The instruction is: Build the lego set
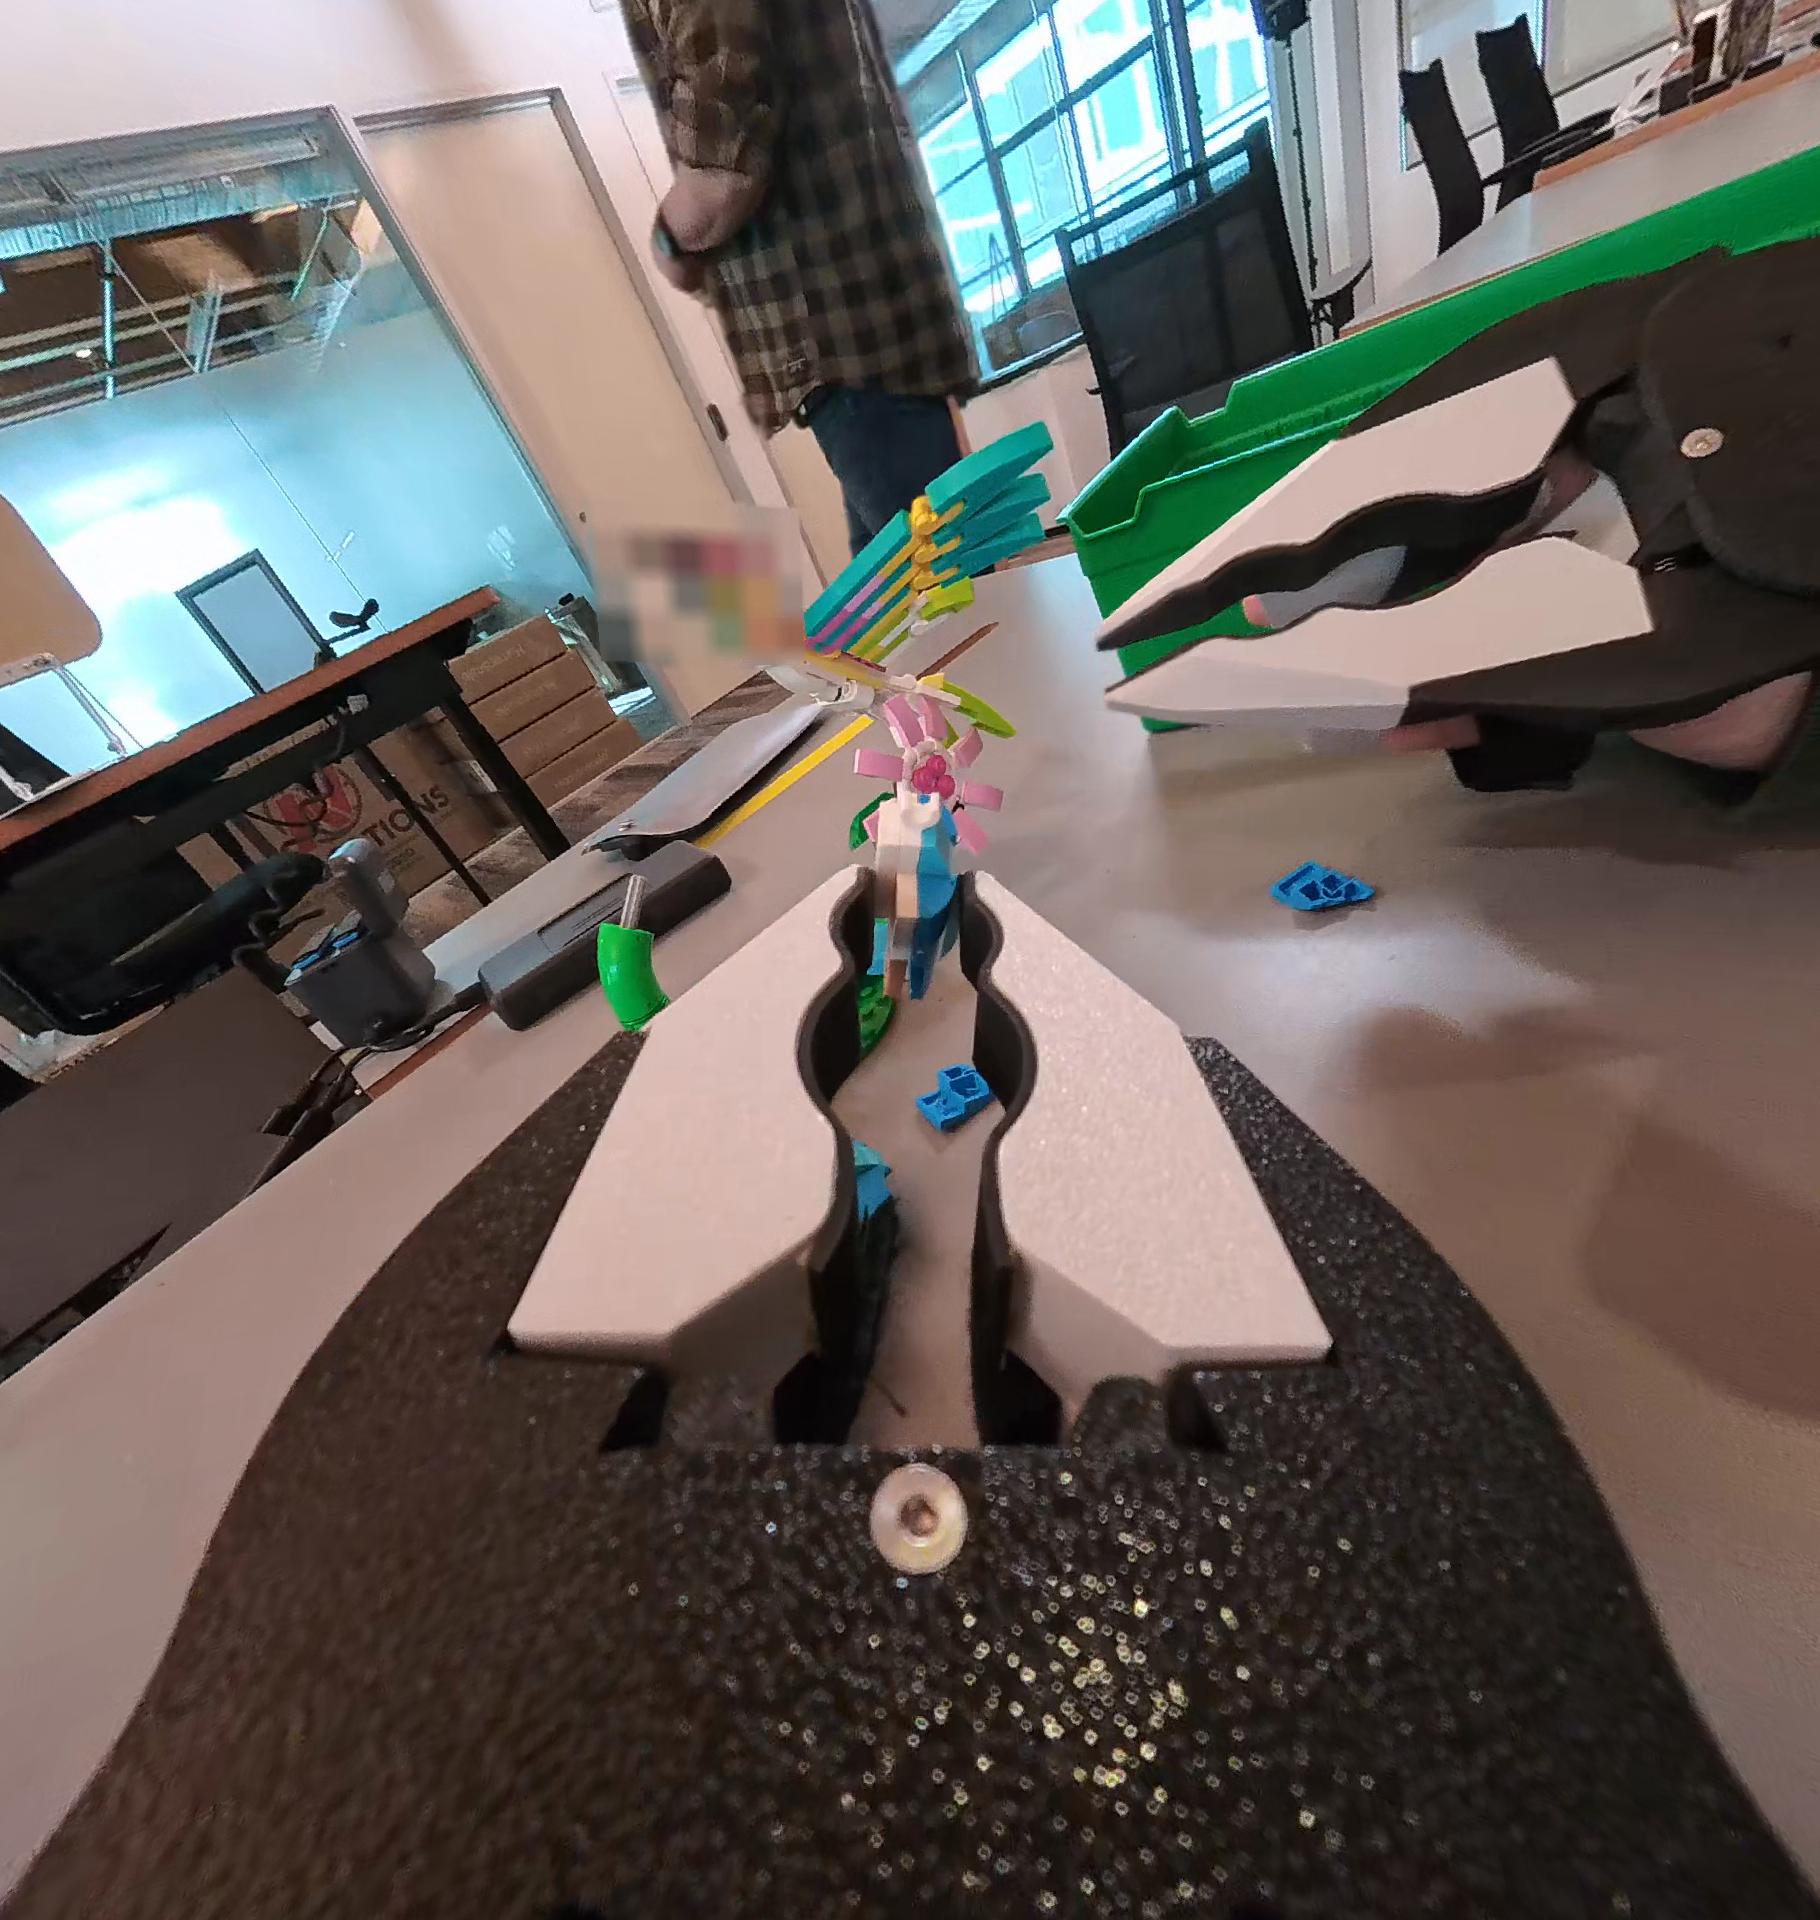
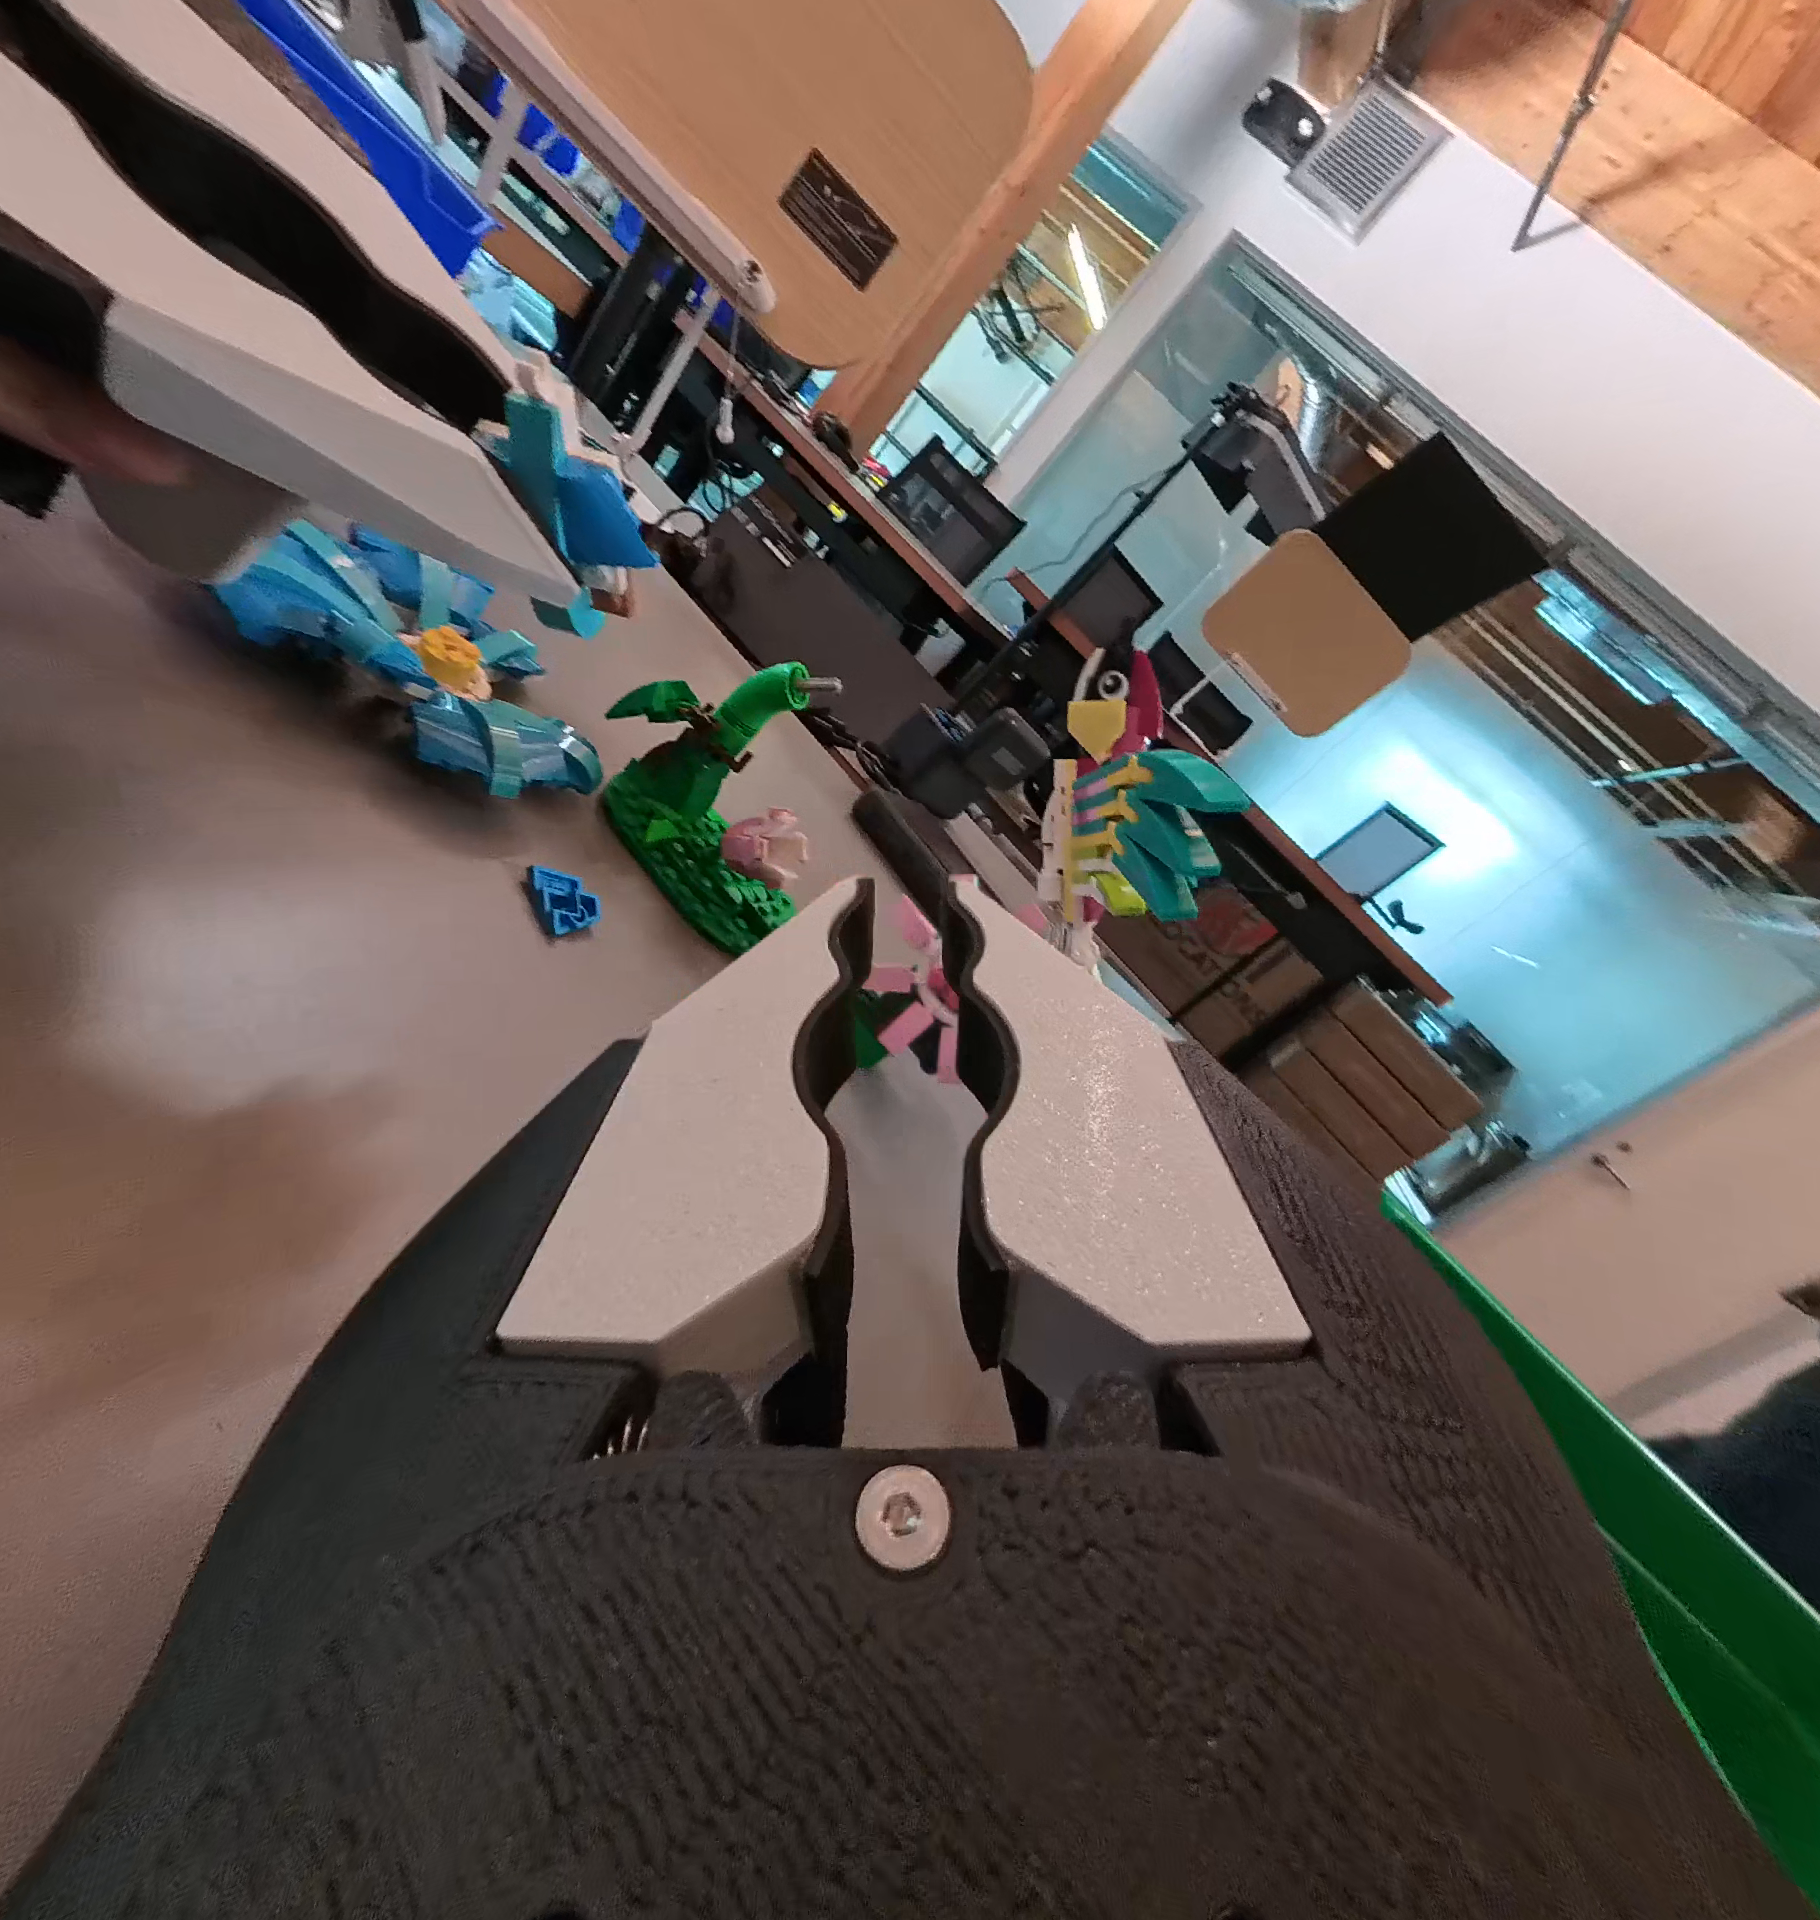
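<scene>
The left gripper (image 1: 916,883) has its jaws drawn narrow and clamped on a small blue and white brick piece (image 1: 914,930), caught only at the very tips and lifted clear of the counter (image 1: 1457,1091); so shallow a hold looks easy to twist, and it would be surer with the piece seated deeper and square between the jaws. Below it lies a cluster of blue brick petals (image 2: 418,644), with a loose small blue brick (image 2: 561,902) near by. The right gripper (image 2: 911,888) hovers above the counter with its jaws a narrow gap apart and nothing between them. Its tips point toward a pink brick flower (image 2: 921,987), which stands beyond them, not touching. Just past that is a brick parrot (image 2: 1124,821) with teal wings. To its left sits a green brick plant (image 2: 698,821) whose curved stem ends in a metal pin. A green bin (image 1: 1197,499) rests at the counter's far side, behind the right gripper.
</scene>
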Demonstrator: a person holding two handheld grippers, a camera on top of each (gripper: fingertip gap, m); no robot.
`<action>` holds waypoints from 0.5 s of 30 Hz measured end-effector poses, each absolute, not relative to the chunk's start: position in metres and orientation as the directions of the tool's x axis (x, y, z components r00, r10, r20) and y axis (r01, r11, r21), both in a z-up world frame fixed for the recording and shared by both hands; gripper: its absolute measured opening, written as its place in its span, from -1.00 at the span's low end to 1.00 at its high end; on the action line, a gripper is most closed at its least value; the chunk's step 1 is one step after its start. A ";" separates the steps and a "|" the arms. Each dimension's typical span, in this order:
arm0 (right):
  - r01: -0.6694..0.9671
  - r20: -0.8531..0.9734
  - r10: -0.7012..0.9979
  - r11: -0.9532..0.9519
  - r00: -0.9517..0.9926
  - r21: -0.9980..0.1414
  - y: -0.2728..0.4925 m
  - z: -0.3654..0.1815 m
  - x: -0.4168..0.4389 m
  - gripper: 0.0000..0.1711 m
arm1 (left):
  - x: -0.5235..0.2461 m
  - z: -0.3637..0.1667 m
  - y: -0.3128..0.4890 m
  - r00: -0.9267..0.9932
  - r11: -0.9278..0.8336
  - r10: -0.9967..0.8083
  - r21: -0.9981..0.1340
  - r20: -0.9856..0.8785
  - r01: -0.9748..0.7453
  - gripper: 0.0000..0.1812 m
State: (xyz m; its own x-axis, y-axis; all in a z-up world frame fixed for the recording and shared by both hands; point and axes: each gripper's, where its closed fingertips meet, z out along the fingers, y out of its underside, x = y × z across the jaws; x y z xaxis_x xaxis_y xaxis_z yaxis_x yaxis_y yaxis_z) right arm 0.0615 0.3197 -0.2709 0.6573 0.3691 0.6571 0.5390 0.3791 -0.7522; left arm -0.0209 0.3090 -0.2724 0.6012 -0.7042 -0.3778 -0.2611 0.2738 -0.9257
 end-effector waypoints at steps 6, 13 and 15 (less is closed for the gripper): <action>0.571 0.659 0.306 0.333 0.688 -0.750 0.323 -0.270 0.077 -0.88 | -0.018 -0.272 0.307 0.593 0.280 -0.711 -0.926 -0.378 -0.255 -0.87; 0.583 0.653 0.262 0.302 0.711 -0.755 0.326 -0.269 0.089 -0.88 | -0.017 -0.271 0.306 0.590 0.288 -0.711 -0.923 -0.384 -0.254 -0.87; 0.585 0.652 0.250 0.294 0.716 -0.756 0.327 -0.268 0.092 -0.88 | -0.017 -0.270 0.306 0.589 0.292 -0.709 -0.922 -0.387 -0.255 -0.87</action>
State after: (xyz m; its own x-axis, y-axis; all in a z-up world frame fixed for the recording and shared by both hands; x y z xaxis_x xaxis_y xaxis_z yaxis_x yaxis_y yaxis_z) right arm 0.0916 0.3272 -0.2682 0.7159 0.2503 0.6518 0.5852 0.2940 -0.7557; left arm -0.0170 0.3062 -0.2703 0.5891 -0.7093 -0.3871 -0.2546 0.2917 -0.9220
